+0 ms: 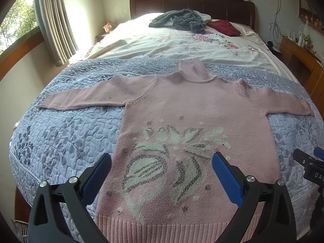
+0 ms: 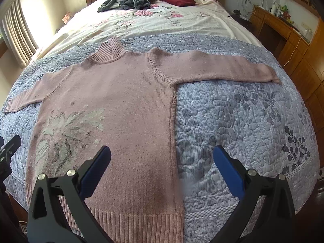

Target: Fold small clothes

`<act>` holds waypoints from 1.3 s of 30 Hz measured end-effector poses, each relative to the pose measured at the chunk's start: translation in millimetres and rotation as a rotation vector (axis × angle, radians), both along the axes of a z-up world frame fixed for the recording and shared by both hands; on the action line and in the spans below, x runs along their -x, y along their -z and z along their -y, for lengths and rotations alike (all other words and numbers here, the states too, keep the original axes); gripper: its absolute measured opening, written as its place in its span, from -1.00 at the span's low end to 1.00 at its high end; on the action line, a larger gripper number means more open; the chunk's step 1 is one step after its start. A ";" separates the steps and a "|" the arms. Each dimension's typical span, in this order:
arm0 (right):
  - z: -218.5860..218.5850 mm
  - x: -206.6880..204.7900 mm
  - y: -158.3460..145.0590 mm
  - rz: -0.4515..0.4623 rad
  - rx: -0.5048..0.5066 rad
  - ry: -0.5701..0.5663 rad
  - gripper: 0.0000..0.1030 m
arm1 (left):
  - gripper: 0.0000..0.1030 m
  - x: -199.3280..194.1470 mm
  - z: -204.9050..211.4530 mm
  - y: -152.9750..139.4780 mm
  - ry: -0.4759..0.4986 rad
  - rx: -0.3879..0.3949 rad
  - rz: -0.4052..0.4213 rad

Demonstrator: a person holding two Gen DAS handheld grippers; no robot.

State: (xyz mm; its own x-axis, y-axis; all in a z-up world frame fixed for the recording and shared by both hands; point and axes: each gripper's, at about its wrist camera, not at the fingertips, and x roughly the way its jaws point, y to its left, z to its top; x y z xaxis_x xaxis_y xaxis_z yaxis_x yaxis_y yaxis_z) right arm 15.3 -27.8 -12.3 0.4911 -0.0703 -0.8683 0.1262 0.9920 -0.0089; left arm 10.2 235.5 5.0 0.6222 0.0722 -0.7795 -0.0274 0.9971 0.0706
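1. My left gripper (image 1: 162, 164) hangs with its jaws spread wide and empty, above the lower front of the pink sweater (image 1: 194, 133).
2. My right gripper (image 2: 162, 158) is likewise wide apart and holding nothing, straddling the sweater's right side seam near the ribbed hem (image 2: 125, 218).
3. The sweater lies flat and face up on the blue quilt (image 2: 243, 117), both sleeves stretched outward, collar pointing toward the headboard.
4. I judge folding has not begun; this is the approach.
5. Next likely calls for pinching a sleeve or side edge and carrying it across the body.
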 end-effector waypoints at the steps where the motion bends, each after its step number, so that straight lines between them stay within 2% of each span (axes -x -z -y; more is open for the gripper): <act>1: -1.1 -0.8 0.5 -0.007 -0.001 -0.007 0.94 | 0.93 -0.1 0.2 0.5 -0.001 -0.002 0.000; 39: -3.7 -6.2 0.9 0.004 -0.011 -0.009 0.94 | 0.93 -3.9 -7.4 2.4 -0.022 -0.006 -0.009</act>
State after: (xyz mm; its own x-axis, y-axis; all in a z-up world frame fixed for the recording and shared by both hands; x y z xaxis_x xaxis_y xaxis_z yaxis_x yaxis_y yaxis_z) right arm 21.5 -24.0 -13.2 0.4954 -0.0560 -0.8668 0.1172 0.9931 0.0028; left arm 14.2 242.9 2.6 0.6137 0.0902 -0.7843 -0.0488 0.9959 0.0764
